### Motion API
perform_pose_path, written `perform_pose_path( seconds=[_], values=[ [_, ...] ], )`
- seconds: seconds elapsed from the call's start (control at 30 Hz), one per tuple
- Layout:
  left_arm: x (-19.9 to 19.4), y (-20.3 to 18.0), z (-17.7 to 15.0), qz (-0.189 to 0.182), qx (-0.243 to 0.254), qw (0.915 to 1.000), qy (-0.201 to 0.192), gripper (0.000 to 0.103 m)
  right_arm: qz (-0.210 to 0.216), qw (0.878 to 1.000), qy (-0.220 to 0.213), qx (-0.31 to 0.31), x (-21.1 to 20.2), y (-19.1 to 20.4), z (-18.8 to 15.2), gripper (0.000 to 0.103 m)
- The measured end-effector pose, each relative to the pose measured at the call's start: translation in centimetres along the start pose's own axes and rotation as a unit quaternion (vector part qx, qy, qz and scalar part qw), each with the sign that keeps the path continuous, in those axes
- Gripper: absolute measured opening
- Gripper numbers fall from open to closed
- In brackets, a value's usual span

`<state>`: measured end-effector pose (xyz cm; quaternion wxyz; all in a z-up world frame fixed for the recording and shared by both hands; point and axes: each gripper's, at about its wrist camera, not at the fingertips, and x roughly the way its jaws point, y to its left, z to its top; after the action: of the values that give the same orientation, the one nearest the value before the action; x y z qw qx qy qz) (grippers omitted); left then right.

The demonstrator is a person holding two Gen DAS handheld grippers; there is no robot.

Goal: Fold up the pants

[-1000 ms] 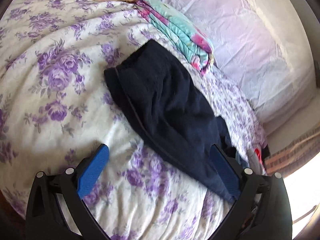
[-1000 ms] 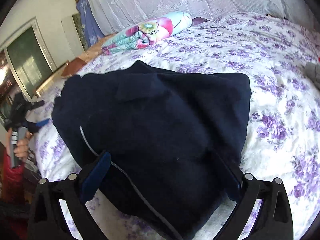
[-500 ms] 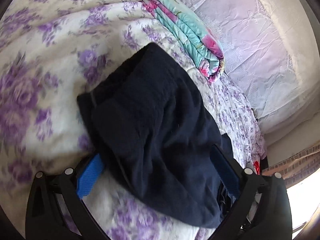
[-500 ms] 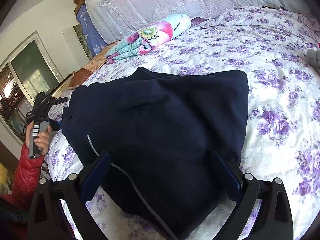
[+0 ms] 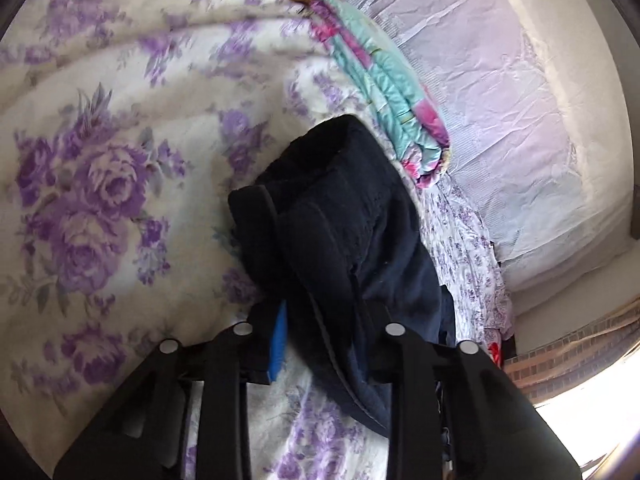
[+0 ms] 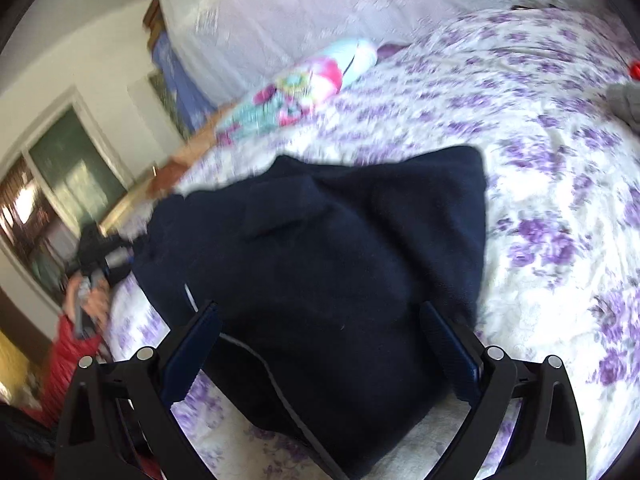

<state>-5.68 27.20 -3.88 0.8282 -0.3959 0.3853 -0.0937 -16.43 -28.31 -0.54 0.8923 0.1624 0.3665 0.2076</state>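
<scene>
while left tongs [image 5: 320, 320] just clenched on navy pants [image 5: 344, 216], right tongs [image 6: 320, 344] (released) straddle them

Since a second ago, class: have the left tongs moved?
Yes. The left tongs moved forward toward the folded quilt and closed on the pants.

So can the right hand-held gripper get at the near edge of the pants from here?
Probably yes: the right hand-held gripper stands open astride the pants, nothing between; the left hand-held gripper has just closed on them.

Purple-floral bedspread [image 6: 560, 168], white lace headboard cover [image 6: 320, 4], window [image 6: 76, 168] left, bright daylight.
</scene>
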Motion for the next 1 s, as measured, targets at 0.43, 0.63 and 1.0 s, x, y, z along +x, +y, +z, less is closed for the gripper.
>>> perform_pose_path(
  seconds=[0.43, 0.63, 1.0],
  values=[
    [-4.7, -15.7, -4.4, 0.018, 0.236, 0.9660, -0.105, 0.019, -0.126, 0.990, 0.037, -0.061, 2.3, 2.5, -0.1, 0.100],
    [-4.0, -21.1, -6.0, -0.038, 0.278, 0.9557, -0.089, 0.019, 0.034, 0.999, 0.017, 0.021, 0.6, 1.6, 1.0, 0.100],
    [-3.4, -23.4, -8.5, -0.035, 0.316, 0.9445, -0.083, 0.019, 0.071, 0.987, 0.127, 0.062, 11.3, 5.0, 7.4, 0.100]
  ],
)
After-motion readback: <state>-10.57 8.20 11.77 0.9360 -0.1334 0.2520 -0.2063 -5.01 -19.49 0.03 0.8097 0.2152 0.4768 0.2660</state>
